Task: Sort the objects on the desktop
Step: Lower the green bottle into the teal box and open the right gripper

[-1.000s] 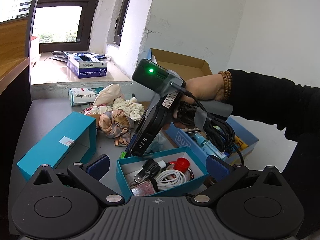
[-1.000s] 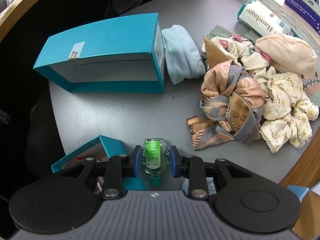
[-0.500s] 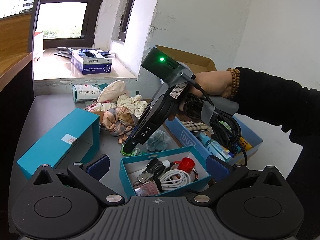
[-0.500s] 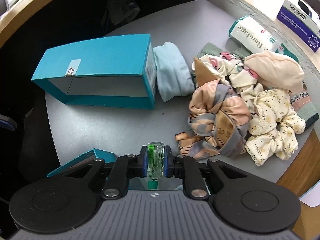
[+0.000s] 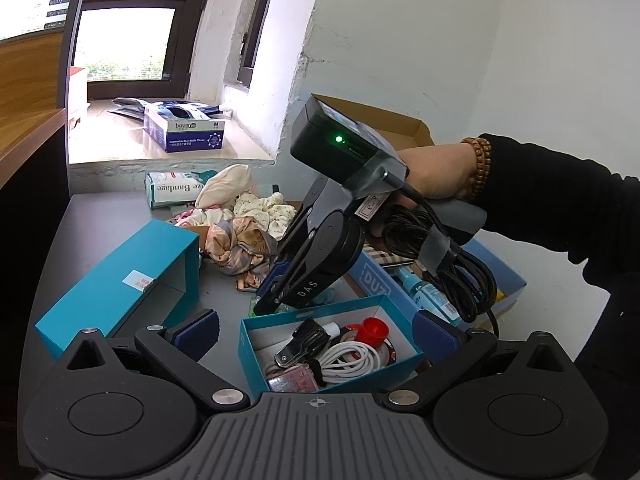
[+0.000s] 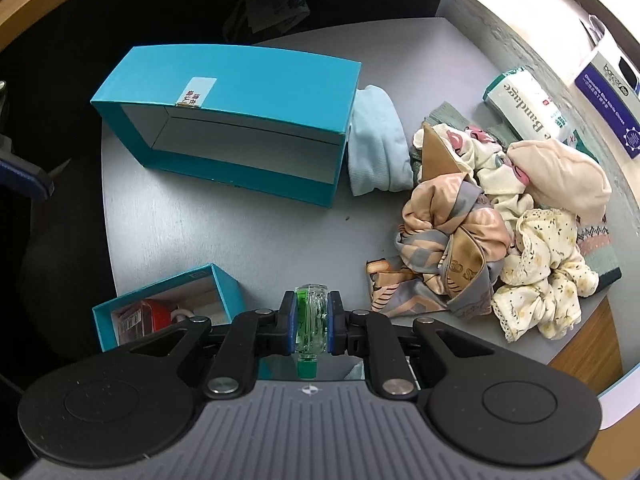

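Daylight is admitted through the window (image 5: 124, 44), which is blown out to white, as is the sill below it. Below the sill, the grey table (image 6: 224, 236) is softly lit. Strong fisheye bending and black vignetting are seen at the edges.

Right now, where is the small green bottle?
In the right wrist view, the green bottle is clamped in the right gripper, bottom centre, above the grey table, beside the small teal box.
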